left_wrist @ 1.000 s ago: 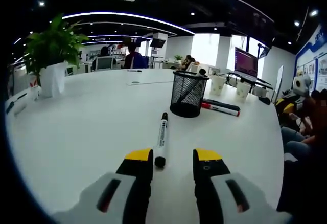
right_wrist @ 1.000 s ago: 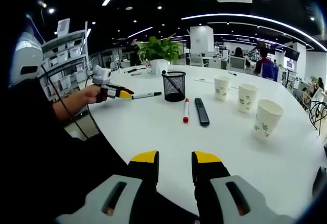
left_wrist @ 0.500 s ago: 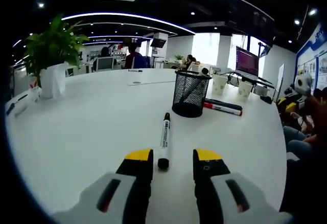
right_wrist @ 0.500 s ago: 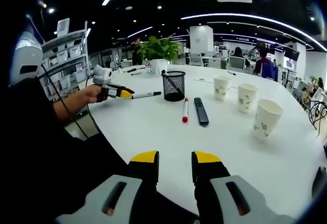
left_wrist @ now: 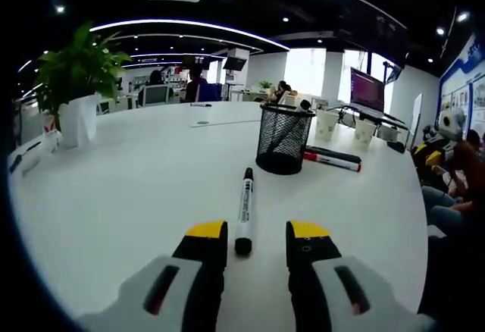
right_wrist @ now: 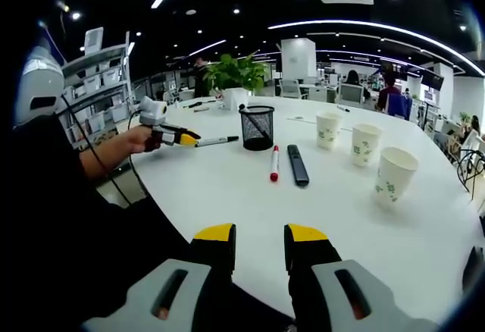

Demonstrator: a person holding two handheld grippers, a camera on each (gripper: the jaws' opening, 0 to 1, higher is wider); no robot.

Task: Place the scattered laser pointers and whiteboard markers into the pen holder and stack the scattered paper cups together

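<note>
**Left claw holding black marker near the pen holder; right claw idle**

The left claw (left_wrist: 258,241) was clamped on the rear end of a black whiteboard marker (left_wrist: 244,209), seen in the left gripper view with its tip pointing toward the mesh pen holder (left_wrist: 282,139). The right gripper view confirmed this: the left claw (right_wrist: 186,140) held the marker (right_wrist: 217,141) level above the white table (right_wrist: 227,195), to the left of the pen holder (right_wrist: 258,127) and not yet over its rim. A dark item already stood inside the pen holder, leaning; its kind could not be told.

Just beside the pen holder, on its right-hand side in the right gripper view, lay a red-capped marker (right_wrist: 273,164) and a black laser pointer (right_wrist: 298,165), side by side on the table, nearly touching. Beyond these, further from the pen holder, three paper cups (right_wrist: 366,144) stood upright and apart from one another, unstacked.

A potted plant (right_wrist: 236,79) stood behind the pen holder.

The right claw (right_wrist: 259,242) had its jaws apart with nothing between them, over the near table edge, well apart from the pen holder.
</note>
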